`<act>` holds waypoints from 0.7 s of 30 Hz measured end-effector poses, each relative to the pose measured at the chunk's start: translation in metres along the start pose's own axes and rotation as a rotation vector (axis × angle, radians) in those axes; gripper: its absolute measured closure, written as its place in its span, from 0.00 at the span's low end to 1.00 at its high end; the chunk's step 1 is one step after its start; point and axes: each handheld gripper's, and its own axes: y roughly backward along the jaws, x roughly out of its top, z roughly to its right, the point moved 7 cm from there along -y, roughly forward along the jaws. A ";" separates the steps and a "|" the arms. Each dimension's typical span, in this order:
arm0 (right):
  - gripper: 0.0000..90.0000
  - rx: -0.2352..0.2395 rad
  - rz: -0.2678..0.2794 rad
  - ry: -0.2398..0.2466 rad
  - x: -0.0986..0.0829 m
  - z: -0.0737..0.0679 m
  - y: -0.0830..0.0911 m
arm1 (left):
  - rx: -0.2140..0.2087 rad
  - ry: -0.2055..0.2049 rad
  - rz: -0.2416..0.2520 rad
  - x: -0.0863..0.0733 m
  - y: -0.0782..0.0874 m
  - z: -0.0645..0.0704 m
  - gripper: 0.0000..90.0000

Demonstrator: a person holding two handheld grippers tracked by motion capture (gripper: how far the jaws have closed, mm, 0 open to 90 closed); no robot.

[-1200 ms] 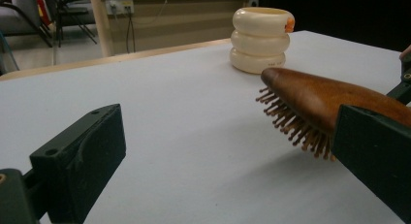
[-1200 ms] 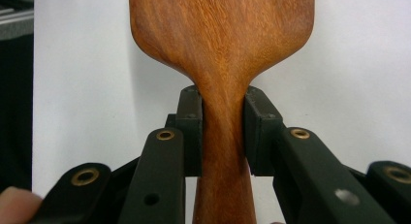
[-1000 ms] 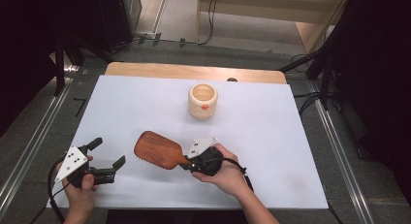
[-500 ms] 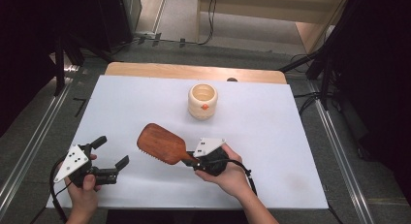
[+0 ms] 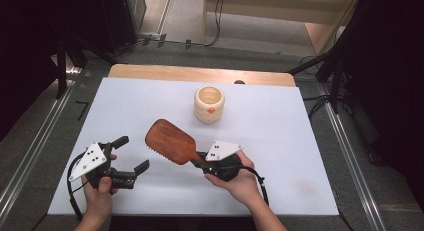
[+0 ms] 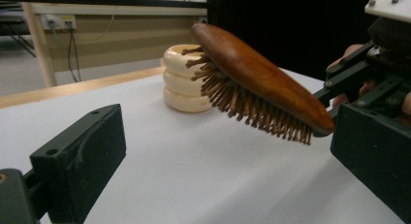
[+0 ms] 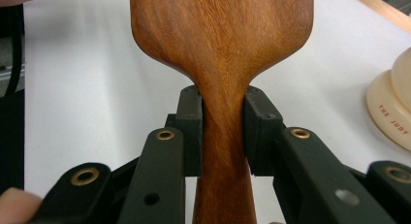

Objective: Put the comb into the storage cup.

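White table (image 5: 300, 141); right claw (image 7: 223, 132) clamps hairbrush (image 5: 170, 141) handle; left claw (image 5: 131, 153) gapes wide.

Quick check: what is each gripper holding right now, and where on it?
The right gripper is clamped on the wooden hairbrush at the neck of its handle, just below the paddle head, which is off the table. The left gripper is open and holds nothing.

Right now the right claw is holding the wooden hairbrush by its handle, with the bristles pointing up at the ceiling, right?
Not quite: the right claw does hold the wooden hairbrush by its handle, but the bristles point down toward the table, as the left gripper view shows.
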 end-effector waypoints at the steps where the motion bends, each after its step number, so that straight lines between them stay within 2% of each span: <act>1: 0.78 -0.002 0.006 0.004 0.000 0.001 0.001 | -0.007 0.001 0.005 0.003 -0.002 0.002 0.00; 9: 0.78 -0.043 0.044 -0.014 0.001 0.005 0.007 | -0.058 0.016 0.025 0.020 -0.019 0.019 0.00; 15: 0.78 -0.065 0.078 -0.014 0.003 0.007 0.013 | -0.079 0.025 0.031 0.031 -0.032 0.030 0.00; 19: 0.78 -0.082 0.098 -0.014 0.003 0.006 0.015 | -0.069 0.045 0.025 0.033 -0.041 0.033 0.00; 21: 0.78 -0.086 0.113 -0.006 0.004 0.006 0.016 | -0.050 0.073 0.017 0.033 -0.044 0.032 0.00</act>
